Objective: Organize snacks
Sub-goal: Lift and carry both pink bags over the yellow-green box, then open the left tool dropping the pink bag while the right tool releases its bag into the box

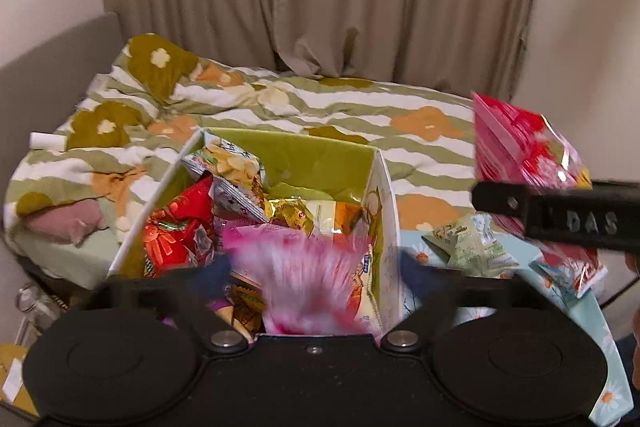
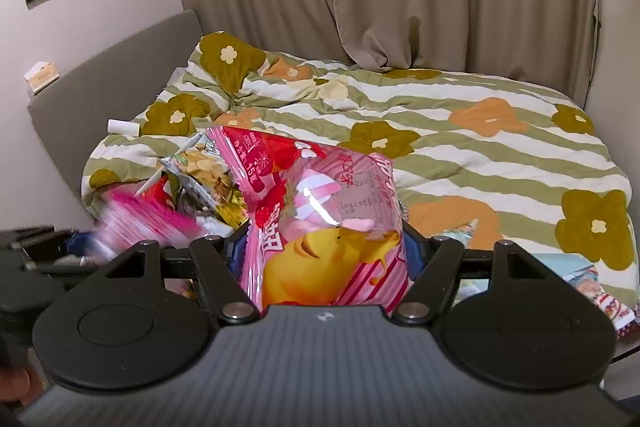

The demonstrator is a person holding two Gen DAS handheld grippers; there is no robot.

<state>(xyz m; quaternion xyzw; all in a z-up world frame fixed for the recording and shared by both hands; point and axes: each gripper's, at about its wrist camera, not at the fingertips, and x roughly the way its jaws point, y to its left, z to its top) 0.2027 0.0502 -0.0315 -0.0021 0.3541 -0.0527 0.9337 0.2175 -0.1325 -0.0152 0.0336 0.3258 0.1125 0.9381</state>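
A white box with a green lining [image 1: 288,139] stands on the bed, filled with several snack bags: a red one [image 1: 176,227], a chips bag [image 1: 228,163], a gold one [image 1: 288,215]. My left gripper [image 1: 316,275] hangs over it, open wide. A motion-blurred pink bag [image 1: 304,275] lies loose between the fingers above the pile; the pads do not press it. My right gripper [image 2: 326,251] is shut on a pink snack bag with a yellow bear [image 2: 320,227], held up beside the box. The left wrist view shows that bag [image 1: 520,147] at the right edge.
A light blue daisy-print box [image 1: 596,311] sits right of the white one, with a green packet [image 1: 476,247] in it. Around them lies a striped floral quilt [image 2: 480,163]. A white roll [image 2: 122,127] rests near the grey headboard [image 2: 112,67]. Curtains close the far side.
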